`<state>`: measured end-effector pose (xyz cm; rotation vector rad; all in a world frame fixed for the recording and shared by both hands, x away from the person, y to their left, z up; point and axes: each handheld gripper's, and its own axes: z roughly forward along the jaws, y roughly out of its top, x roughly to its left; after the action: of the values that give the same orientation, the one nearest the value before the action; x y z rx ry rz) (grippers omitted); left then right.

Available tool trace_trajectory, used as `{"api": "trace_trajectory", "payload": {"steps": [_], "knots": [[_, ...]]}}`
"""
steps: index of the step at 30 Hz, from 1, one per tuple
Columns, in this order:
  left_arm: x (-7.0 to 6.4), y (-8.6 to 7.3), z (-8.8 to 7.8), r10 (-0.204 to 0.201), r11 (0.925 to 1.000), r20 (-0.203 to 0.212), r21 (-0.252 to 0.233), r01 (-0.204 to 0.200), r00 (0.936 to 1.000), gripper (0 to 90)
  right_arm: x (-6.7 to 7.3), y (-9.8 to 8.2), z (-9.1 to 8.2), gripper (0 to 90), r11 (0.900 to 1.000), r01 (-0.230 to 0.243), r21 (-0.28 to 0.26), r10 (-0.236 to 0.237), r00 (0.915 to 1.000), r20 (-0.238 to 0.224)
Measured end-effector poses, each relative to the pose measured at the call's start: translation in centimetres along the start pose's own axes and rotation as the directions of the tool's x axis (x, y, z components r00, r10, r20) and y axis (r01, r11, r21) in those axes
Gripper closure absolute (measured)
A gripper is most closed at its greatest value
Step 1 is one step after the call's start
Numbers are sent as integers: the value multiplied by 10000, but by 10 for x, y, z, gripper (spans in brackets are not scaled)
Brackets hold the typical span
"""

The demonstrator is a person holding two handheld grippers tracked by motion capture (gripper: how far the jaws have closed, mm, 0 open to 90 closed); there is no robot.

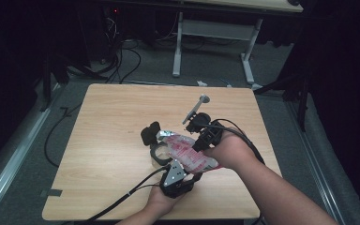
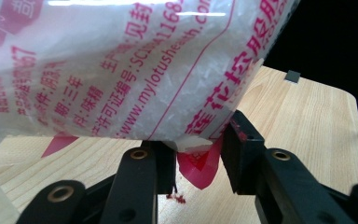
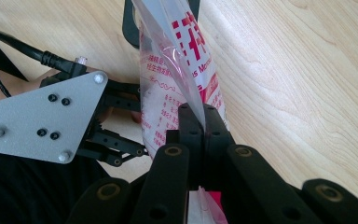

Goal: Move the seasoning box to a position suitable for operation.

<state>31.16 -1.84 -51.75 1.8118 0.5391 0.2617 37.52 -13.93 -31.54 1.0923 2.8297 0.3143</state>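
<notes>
A clear plastic bag (image 1: 187,152) with red print and white granules hangs tilted over the middle of the wooden table (image 1: 108,117). My right gripper (image 1: 199,140) grips it from the right; in the right gripper view the jaws (image 3: 204,114) are pressed together on the bag's film (image 3: 177,60). My left gripper (image 1: 179,165) sits under the bag's lower end. In the left gripper view the bag (image 2: 121,60) looms above, and its pink corner (image 2: 196,170) hangs loose between the parted jaws (image 2: 200,147).
A small round open jar (image 1: 158,153) and a black lid (image 1: 150,133) stand on the table under the bag's upper end. The left gripper's grey plate (image 3: 42,121) lies close beside the bag. A tape scrap (image 1: 51,192) marks the front left corner. Cables trail off the front edge.
</notes>
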Motion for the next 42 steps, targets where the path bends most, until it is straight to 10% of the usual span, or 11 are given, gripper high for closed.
{"api": "trace_trajectory", "payload": {"steps": [42], "knots": [[1,10,2,116,9998,-512,-124,-123,9986,699,-6,20,-1,896,9994,344,-63,-346,9991,-256]]}}
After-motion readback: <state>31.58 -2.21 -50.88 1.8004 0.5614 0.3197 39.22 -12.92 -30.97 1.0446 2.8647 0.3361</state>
